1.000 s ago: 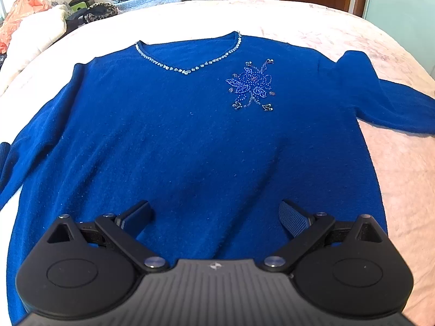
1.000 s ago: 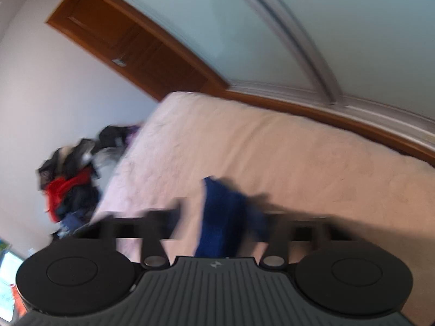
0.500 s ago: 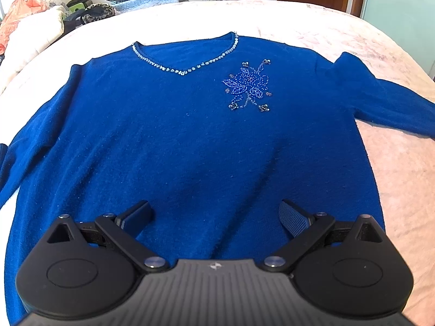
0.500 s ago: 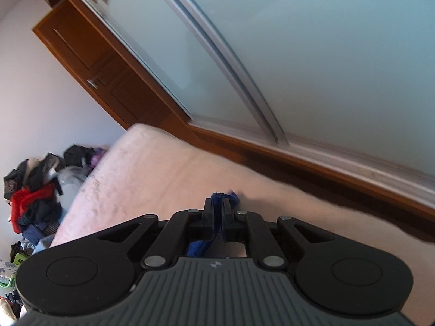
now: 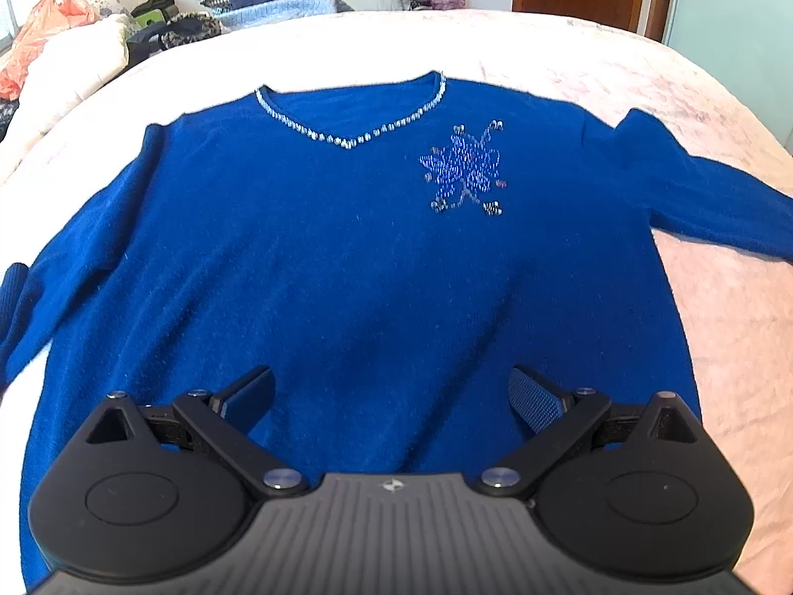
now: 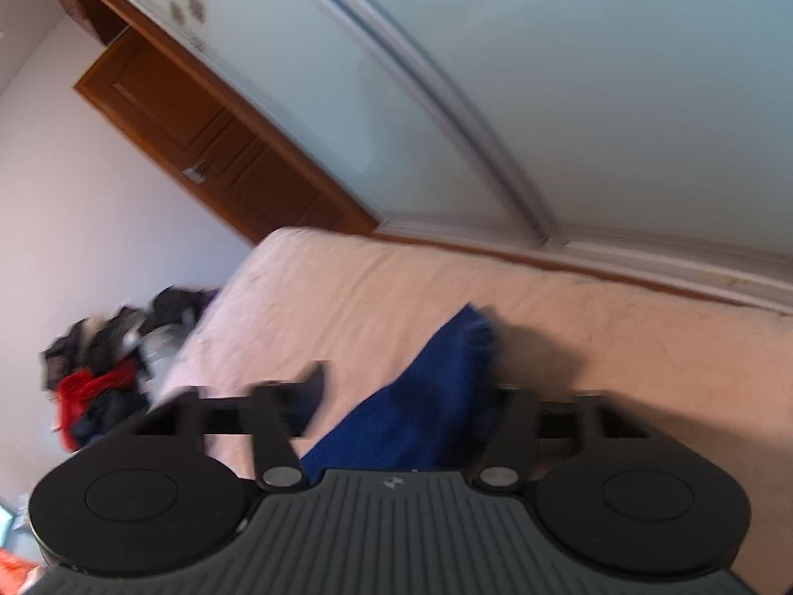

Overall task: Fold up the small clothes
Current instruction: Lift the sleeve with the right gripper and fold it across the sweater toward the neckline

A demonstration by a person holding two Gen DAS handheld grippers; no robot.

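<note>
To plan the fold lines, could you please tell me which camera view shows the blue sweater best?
The left wrist view: the blue sweater lies spread front up on the bed, almost all of it in frame. The right wrist view, blurred, shows only one sleeve end.

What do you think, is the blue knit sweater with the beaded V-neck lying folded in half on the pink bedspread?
No: the blue knit sweater lies spread flat, not folded, on the pink bedspread, as the left wrist view shows.
</note>
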